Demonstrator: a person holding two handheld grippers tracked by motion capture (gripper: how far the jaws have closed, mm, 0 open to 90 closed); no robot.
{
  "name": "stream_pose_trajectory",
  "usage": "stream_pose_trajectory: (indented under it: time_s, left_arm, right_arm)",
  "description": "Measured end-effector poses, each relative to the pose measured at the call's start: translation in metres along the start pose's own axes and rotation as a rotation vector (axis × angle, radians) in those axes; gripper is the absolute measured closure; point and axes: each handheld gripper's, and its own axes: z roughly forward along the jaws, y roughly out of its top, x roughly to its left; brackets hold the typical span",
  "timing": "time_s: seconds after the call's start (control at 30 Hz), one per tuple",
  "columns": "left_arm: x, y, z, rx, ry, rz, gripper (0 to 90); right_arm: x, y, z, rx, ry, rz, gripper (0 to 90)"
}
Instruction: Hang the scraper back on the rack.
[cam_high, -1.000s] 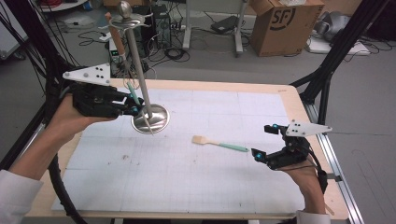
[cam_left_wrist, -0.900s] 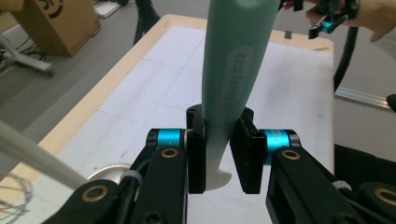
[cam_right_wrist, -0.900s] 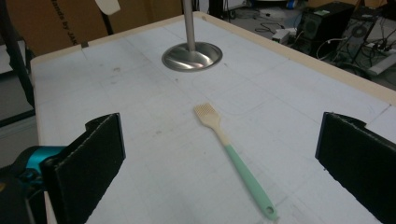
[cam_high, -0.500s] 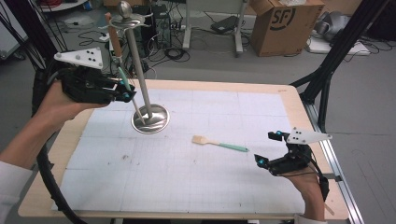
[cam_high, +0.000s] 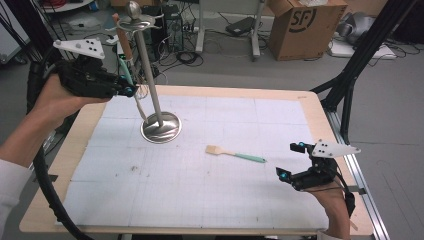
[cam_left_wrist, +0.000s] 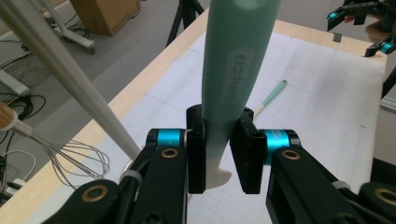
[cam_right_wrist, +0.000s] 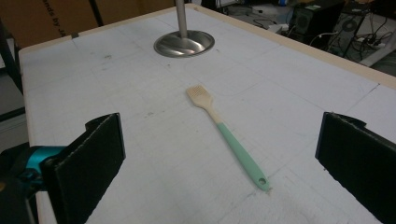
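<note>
My left gripper (cam_high: 129, 85) is raised at the table's far left, beside the metal stand's pole (cam_high: 147, 75). It is shut on the lower end of a mint-green utensil handle (cam_left_wrist: 236, 56), which rises upright between the pads (cam_left_wrist: 247, 154). A wire whisk (cam_left_wrist: 70, 149) with a wooden handle (cam_high: 122, 37) hangs from the top of the stand. A basting brush (cam_high: 235, 154) with a green handle lies flat on the white mat. My right gripper (cam_high: 291, 161) hovers open near the front right, its jaws spread wide on either side of the brush (cam_right_wrist: 224, 133) farther ahead.
The stand's round steel base (cam_high: 161, 127) rests on the mat (cam_high: 200, 200) at the left rear. The wooden table edge (cam_high: 320, 120) frames the mat. Beyond the table are a cardboard box (cam_high: 300, 25), cables and black tripod legs (cam_high: 350, 85).
My left hand has lifted the green utensil up and to the left, from near the stand's base toward its upper pole. The right gripper has sunk slightly, jaws still wide.
</note>
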Motion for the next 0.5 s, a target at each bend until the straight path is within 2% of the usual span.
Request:
stream_pose_trajectory:
  time_s: [0.23, 0.5]
  left_arm:
    - [0.003, 0.004, 0.001, 0.008, 0.009, -0.003, 76.8]
    - [0.008, 0.014, -0.005, 0.010, 0.025, -0.012, 76.8]
  right_arm:
    - [0.001, 0.002, 0.000, -0.010, 0.000, -0.001, 0.3]
    - [0.003, 0.004, -0.001, -0.028, -0.003, -0.004, 0.3]
